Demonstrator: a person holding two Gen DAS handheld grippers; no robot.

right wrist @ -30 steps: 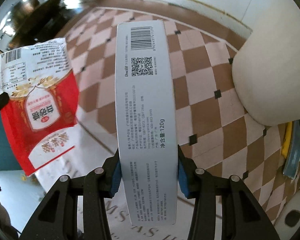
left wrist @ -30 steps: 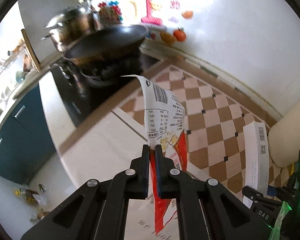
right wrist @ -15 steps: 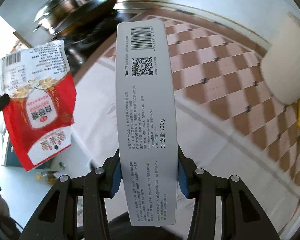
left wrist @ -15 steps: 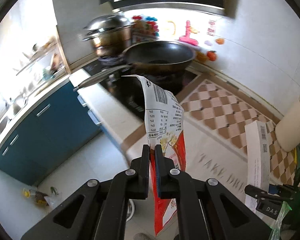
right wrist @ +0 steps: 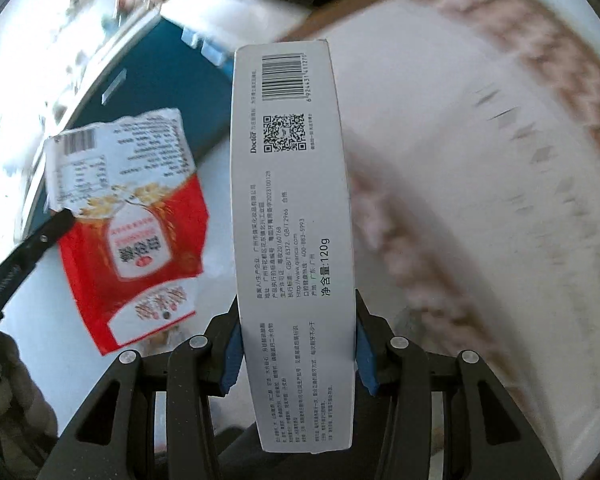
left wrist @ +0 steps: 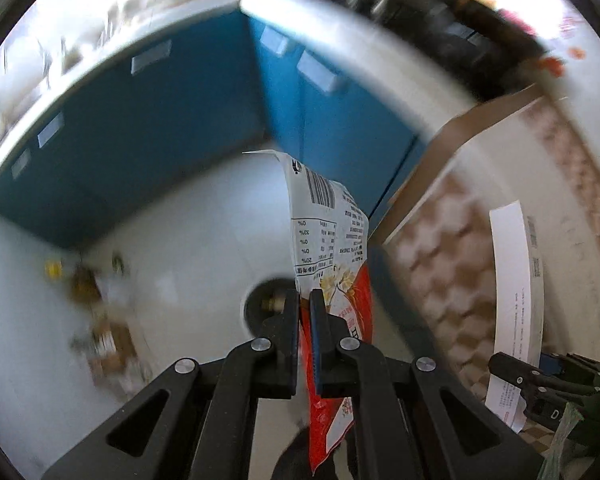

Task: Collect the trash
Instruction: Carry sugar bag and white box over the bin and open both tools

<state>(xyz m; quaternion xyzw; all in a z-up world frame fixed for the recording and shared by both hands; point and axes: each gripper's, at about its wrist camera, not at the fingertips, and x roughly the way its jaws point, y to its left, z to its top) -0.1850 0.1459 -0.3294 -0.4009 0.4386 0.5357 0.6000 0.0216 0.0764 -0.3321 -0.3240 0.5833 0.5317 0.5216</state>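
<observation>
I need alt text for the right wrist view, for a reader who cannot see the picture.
The right gripper is shut on a long white carton printed with a barcode and QR code. To its left, a torn red and white food wrapper hangs from the other gripper, over blurred blue cabinets and pale floor.

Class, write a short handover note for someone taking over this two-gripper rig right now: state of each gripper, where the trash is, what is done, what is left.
Left gripper: shut on the red and white wrapper, which hangs edge-on between its fingers.
Right gripper: shut on the long white box, held by its sides.
Both pieces are off the counter, held out over the floor by the blue cabinets.
A round opening shows on the floor below the left gripper, maybe a bin; too blurred to tell.
Done: both items picked up.
Left: drop both in the bin. Scattered bits lie on the floor, possibly more trash.
</observation>
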